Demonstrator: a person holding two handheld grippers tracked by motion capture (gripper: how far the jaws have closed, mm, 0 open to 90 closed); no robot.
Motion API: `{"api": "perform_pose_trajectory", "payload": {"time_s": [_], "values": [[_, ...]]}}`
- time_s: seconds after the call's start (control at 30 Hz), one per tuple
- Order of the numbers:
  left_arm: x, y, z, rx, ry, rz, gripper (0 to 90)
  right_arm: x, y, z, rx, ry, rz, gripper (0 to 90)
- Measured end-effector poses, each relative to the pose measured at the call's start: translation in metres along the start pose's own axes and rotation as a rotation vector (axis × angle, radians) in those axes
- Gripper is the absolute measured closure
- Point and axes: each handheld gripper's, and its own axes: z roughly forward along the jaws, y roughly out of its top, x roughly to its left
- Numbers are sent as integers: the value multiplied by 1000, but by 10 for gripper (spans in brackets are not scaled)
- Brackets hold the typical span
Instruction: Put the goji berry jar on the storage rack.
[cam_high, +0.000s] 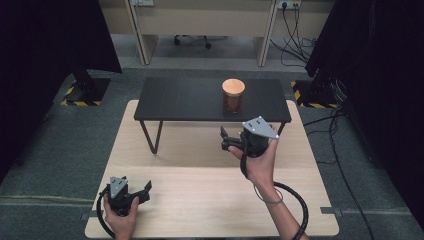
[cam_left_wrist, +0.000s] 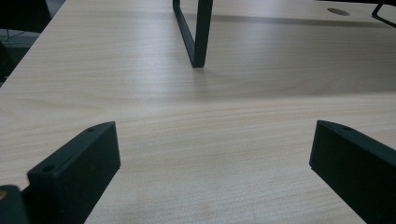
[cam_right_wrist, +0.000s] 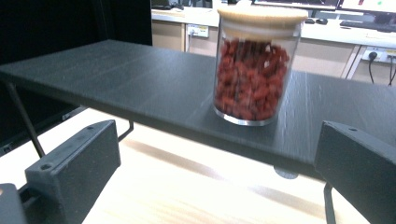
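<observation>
The jar (cam_high: 233, 95), a clear glass one filled with red pieces and capped by a pale wooden lid (cam_right_wrist: 263, 14), stands upright on the black shelf (cam_high: 190, 100), toward the shelf's right half and at about twelve o'clock from the right gripper (cam_high: 226, 139). That gripper is held raised above the wooden table (cam_high: 200, 200), its jaws spread wide and empty, and the step in hand is judged to be a reach for the jar. The approach would best be kept level and above the shelf's front edge, with the jaws brought around the glass body below the lid rather than onto the lid itself, and closed squarely so the jar is not tipped. The shelf's front edge lies between gripper and jar and is what could be struck if the gripper is carried too low. The left gripper (cam_high: 142, 191) is rested near the table's seven o'clock corner, its jaws also wide apart with nothing between them; a black shelf leg (cam_left_wrist: 198, 32) is seen ahead of it, well apart.
</observation>
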Motion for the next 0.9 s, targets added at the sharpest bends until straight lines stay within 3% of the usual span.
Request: {"api": "perform_pose_trajectory", "payload": {"time_s": [0.33,0.63,0.9], "values": [[-1,0,0,1,2,5,10,-5,-37,-23,-26,1,-2,4],[-1,0,0,3,2,5,10,-7,-57,-38,3,-13,-10,4],[-1,1,0,4,3,7,10,-7,-95,-40,68,1,-18,4]]}}
